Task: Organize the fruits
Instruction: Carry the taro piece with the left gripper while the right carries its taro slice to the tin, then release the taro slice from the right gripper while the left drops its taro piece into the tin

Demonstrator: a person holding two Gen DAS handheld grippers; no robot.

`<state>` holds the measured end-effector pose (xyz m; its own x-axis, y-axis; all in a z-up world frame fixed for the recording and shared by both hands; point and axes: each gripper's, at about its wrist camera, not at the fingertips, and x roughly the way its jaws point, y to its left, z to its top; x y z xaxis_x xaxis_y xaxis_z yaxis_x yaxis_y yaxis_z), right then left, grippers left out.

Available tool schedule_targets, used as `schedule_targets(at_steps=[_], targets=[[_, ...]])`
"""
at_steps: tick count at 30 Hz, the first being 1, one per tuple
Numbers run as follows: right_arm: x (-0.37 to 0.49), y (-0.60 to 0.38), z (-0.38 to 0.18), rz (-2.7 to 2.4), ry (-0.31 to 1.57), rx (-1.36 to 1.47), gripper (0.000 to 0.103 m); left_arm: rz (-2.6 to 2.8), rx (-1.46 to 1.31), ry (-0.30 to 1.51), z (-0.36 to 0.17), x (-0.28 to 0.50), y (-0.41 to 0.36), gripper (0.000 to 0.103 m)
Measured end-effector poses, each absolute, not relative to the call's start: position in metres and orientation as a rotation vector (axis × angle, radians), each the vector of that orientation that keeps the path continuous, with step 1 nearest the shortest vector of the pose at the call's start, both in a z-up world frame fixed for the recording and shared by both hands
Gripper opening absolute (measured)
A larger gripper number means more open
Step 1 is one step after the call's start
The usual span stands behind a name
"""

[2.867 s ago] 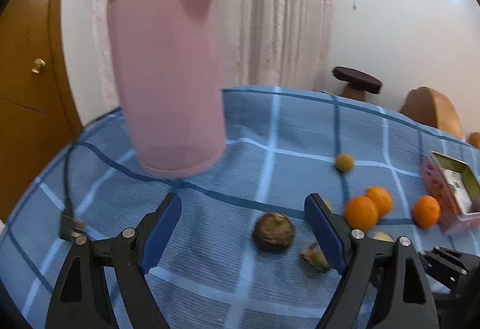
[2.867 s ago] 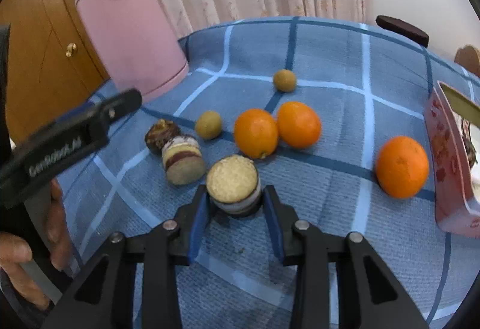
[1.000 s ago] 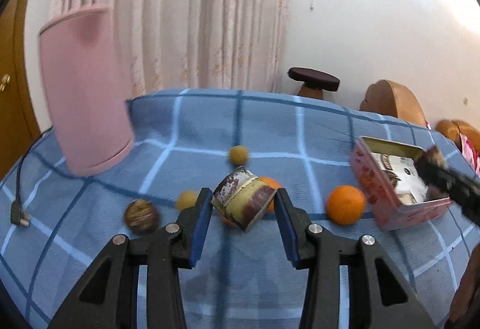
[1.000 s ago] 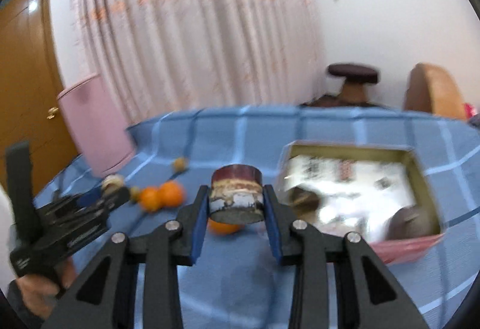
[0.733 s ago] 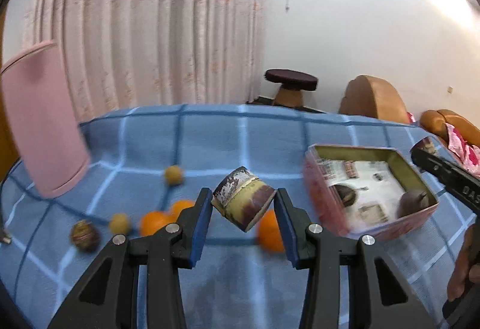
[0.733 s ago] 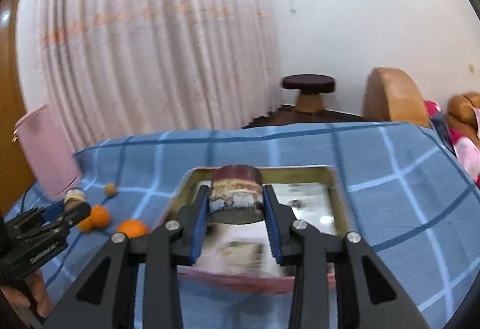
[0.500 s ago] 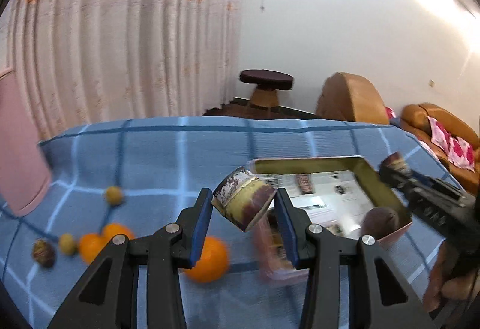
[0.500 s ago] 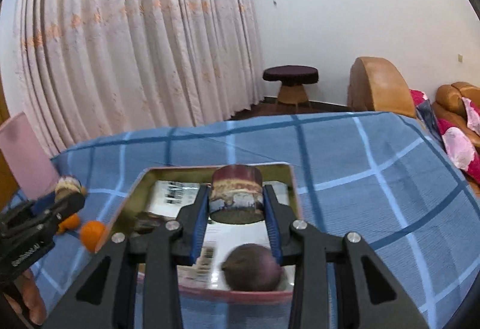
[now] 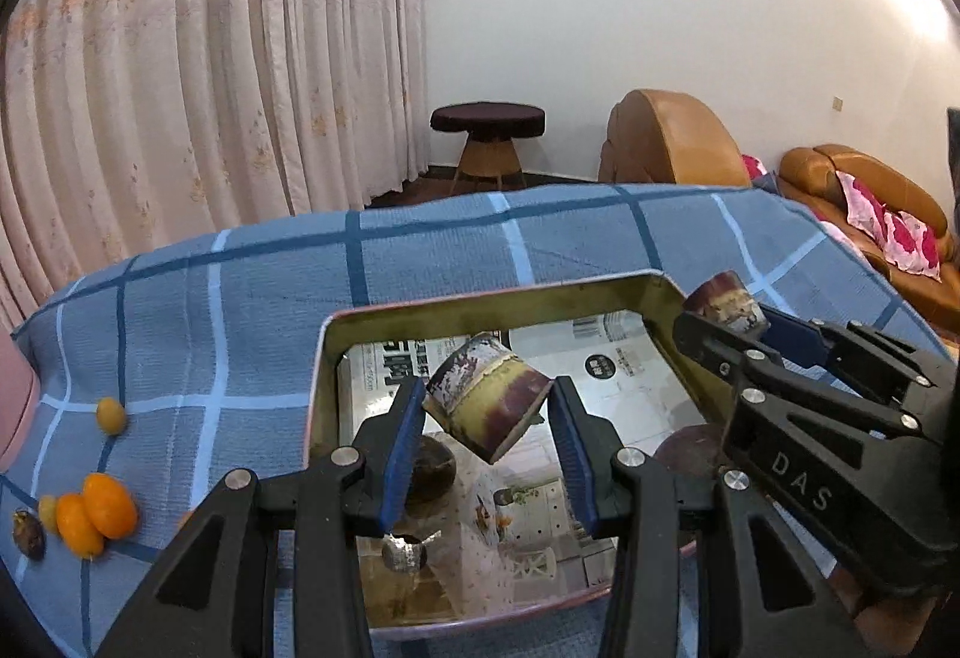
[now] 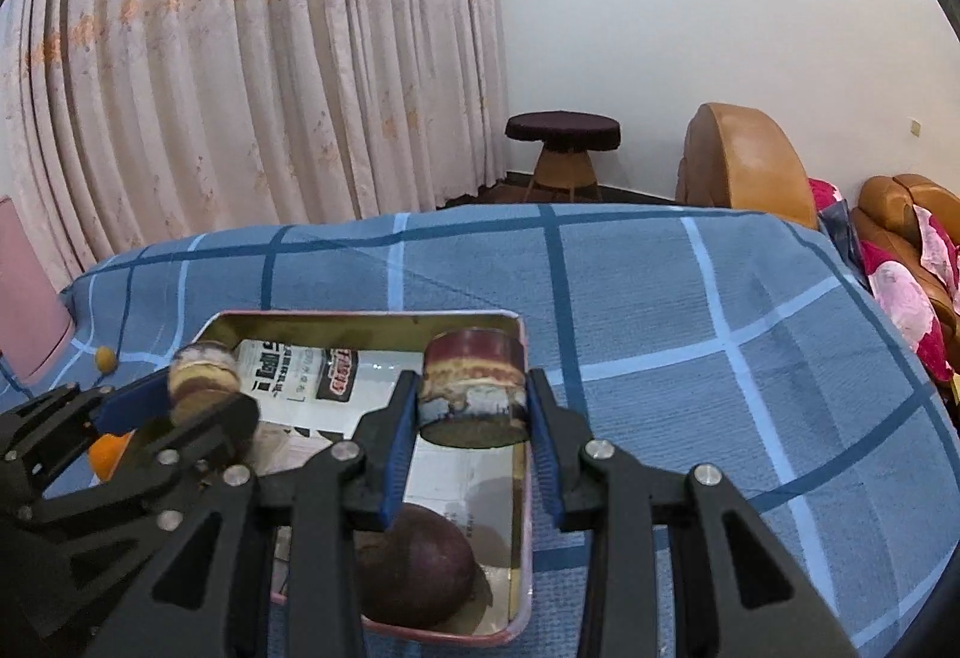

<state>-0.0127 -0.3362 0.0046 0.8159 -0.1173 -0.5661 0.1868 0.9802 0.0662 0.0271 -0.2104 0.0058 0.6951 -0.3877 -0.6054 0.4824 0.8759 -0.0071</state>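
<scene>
My left gripper (image 9: 489, 436) is shut on a stubby purple-and-yellow cane piece (image 9: 489, 406), held tilted above the open pink tin (image 9: 480, 305). My right gripper (image 10: 474, 412) is shut on a second cane piece (image 10: 474, 385), upright over the tin's right side (image 10: 523, 478). Each gripper also shows in the other's view: the right gripper (image 9: 720, 325) by the tin's far right corner, the left gripper (image 10: 198, 400) over its left part. Inside the tin lie a dark round fruit (image 10: 414, 568) and another dark fruit (image 9: 429, 472) on printed paper.
On the blue checked cloth left of the tin lie two oranges (image 9: 96, 514), a small yellow fruit (image 9: 111, 415) and a dark fruit (image 9: 27, 535). A pink container (image 10: 24, 310) stands at the far left. Beyond the table are a stool (image 10: 561, 129) and brown seats.
Both grippers have travelled right from the loose fruits to above the tin, each still holding its cane piece. The tin has slid from the right of both views to under the fingers.
</scene>
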Motion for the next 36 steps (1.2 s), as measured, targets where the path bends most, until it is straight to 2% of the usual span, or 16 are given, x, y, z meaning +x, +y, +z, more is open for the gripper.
schedule_targets(at_steps=[17, 20, 21, 22, 24, 26, 30, 36], targets=[[-0.004, -0.328, -0.009, -0.117, 0.653, 0.112, 0.039, -0.436, 0.211, 0.66, -0.009, 0.027, -0.216, 0.045], [-0.008, -0.33, -0.007, -0.112, 0.626, 0.135, 0.052, -0.414, 0.214, 0.657, -0.008, 0.026, -0.215, 0.045], [-0.009, -0.331, -0.006, -0.096, 0.616, 0.149, 0.06, -0.421, 0.216, 0.658, -0.008, 0.025, -0.216, 0.046], [-0.011, -0.332, -0.004, -0.079, 0.599, 0.17, 0.068, -0.432, 0.222, 0.659, -0.008, 0.023, -0.217, 0.049], [-0.017, -0.331, 0.001, -0.089, 0.563, 0.166, 0.075, -0.435, 0.241, 0.645, -0.007, 0.017, -0.219, 0.061], [-0.023, -0.329, 0.007, -0.11, 0.514, 0.147, 0.076, -0.421, 0.255, 0.614, -0.003, 0.012, -0.22, 0.071], [-0.032, -0.335, 0.015, -0.144, 0.44, 0.183, 0.082, -0.427, 0.233, 0.581, 0.006, 0.005, -0.211, 0.072], [-0.036, -0.347, 0.017, -0.188, 0.42, 0.24, 0.082, -0.358, 0.218, 0.546, 0.01, 0.004, -0.191, 0.072]])
